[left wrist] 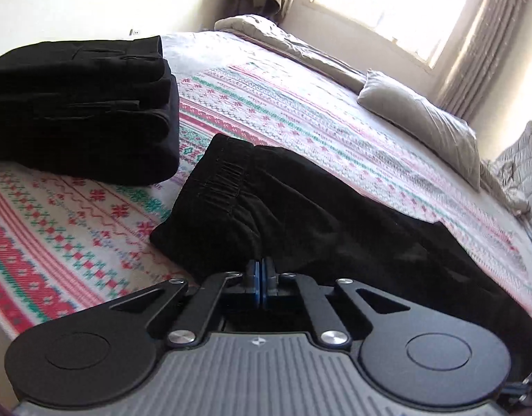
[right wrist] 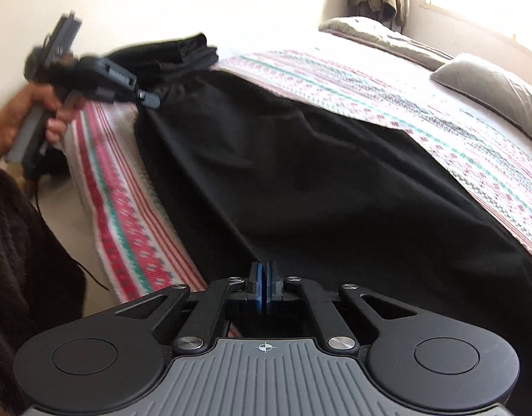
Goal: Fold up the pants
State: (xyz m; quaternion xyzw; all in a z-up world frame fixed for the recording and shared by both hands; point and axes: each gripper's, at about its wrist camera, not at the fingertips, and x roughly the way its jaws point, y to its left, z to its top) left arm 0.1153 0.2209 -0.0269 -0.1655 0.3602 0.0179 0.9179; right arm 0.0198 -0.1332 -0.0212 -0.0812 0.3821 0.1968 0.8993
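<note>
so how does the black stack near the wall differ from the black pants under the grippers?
The folded stack is a compact, squared pile of several layers; the pants are one garment stretched long along the bed. The stack sits free of both tools; the pants are pinched by the left gripper near the waistband and by the right gripper at the far end. Both are black and lie on the patterned cover.

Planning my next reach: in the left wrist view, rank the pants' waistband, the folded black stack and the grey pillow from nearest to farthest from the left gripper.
1. Waistband, just ahead of the left gripper.
2. Folded black stack, far left.
3. Grey pillow, far right, near the window.
</note>
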